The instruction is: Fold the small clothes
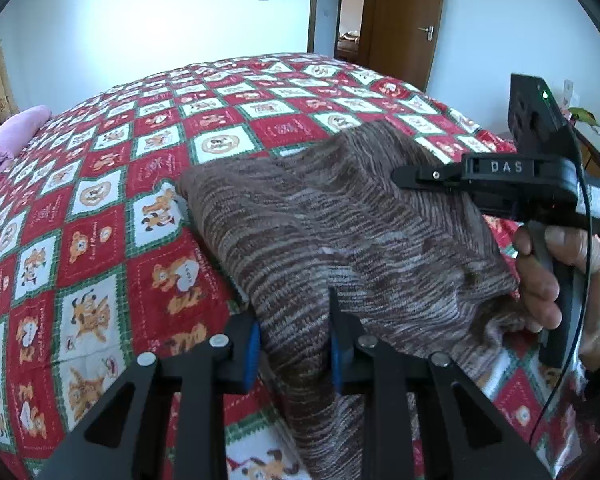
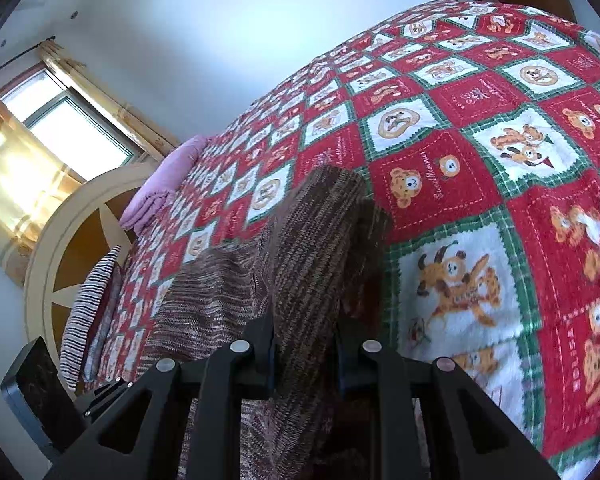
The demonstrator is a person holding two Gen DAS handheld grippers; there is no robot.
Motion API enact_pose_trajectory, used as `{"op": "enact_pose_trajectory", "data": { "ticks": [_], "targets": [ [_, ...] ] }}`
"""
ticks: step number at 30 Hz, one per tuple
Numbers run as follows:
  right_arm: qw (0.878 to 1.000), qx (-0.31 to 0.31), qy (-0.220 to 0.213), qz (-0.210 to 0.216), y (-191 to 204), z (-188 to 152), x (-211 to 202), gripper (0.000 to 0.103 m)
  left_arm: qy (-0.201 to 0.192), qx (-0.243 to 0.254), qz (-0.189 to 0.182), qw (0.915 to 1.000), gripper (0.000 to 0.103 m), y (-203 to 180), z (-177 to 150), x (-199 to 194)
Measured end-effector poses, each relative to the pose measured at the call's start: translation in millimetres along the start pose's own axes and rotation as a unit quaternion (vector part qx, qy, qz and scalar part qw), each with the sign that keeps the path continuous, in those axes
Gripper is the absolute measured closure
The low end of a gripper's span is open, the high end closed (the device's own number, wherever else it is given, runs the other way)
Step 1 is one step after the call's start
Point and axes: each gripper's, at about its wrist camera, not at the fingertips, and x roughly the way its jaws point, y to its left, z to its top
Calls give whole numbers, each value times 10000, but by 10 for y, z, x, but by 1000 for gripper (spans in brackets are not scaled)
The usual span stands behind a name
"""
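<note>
A brown striped knit garment point(image 1: 340, 220) is held up above the bed between both grippers. My left gripper point(image 1: 294, 356) is shut on its near edge, the cloth pinched between the blue pads point(image 1: 254, 354). My right gripper point(image 2: 306, 354) is shut on the other edge of the same garment point(image 2: 312, 248). In the left wrist view the right gripper's body point(image 1: 500, 184) and the hand holding it show at the right, its fingertips hidden behind the cloth. The garment sags in folds between the two grips.
The bed carries a red, white and green checked blanket with bear pictures point(image 1: 140, 184). A pink pillow point(image 1: 16, 136) and a striped cushion point(image 2: 88, 304) lie at the head end. A brown door point(image 1: 408, 20) stands beyond the bed.
</note>
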Motion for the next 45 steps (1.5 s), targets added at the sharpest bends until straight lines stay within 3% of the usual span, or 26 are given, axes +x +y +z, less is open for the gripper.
{"op": "enact_pose_trajectory", "data": {
  "ticks": [15, 25, 45],
  "targets": [
    [9996, -119, -227, 125, 287, -254, -315, 82, -206, -64, -156, 9996, 76, 22, -154, -429],
    [9982, -432, -294, 309, 716, -406, -515, 82, -452, -249, -245, 9984, 76, 204, -338, -815],
    [9916, -858, 38, 963, 1485, -962, -422, 82, -748, -798, -125, 9939, 76, 657, -975, -1532]
  ]
}}
